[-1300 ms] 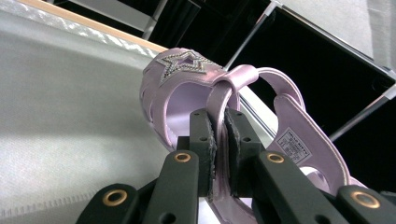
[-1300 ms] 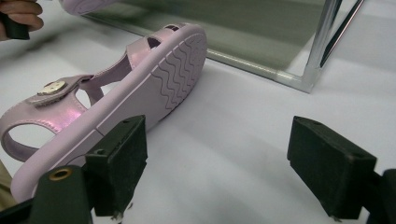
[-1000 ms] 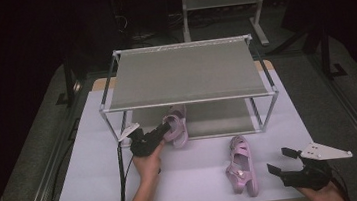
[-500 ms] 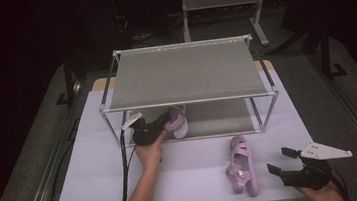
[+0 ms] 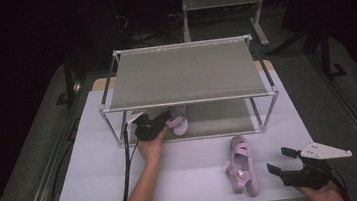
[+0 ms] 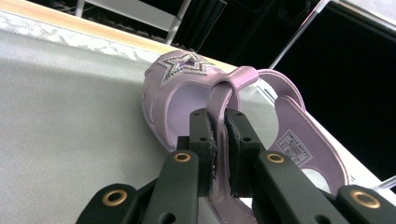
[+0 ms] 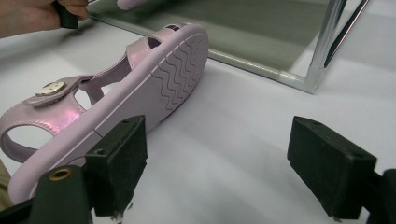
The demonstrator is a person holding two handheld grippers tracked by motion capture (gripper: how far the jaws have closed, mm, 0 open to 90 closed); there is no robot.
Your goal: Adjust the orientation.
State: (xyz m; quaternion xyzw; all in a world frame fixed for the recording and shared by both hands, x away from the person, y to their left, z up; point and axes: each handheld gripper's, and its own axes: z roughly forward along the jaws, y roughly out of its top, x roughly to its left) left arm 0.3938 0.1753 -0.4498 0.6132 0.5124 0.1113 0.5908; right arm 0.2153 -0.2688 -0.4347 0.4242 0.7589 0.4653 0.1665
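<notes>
1. Left tool [image 5: 161,121] is pinching the strap of a lilac plastic sandal with a glittery star [image 6: 187,88], holding it over the lower grey shelf of a silver metal-framed rack [image 5: 109,85].
2. Right tool [image 5: 286,162] is sitting spread and empty near the tabletop's [image 5: 97,159] front edge, just beside the second lilac sandal [image 5: 241,167], which is lying on its side.
3. Judging the risk: the thin strap is giving a narrow grip, so the sandal could swivel, slip or snag on the rack's frame.
</notes>
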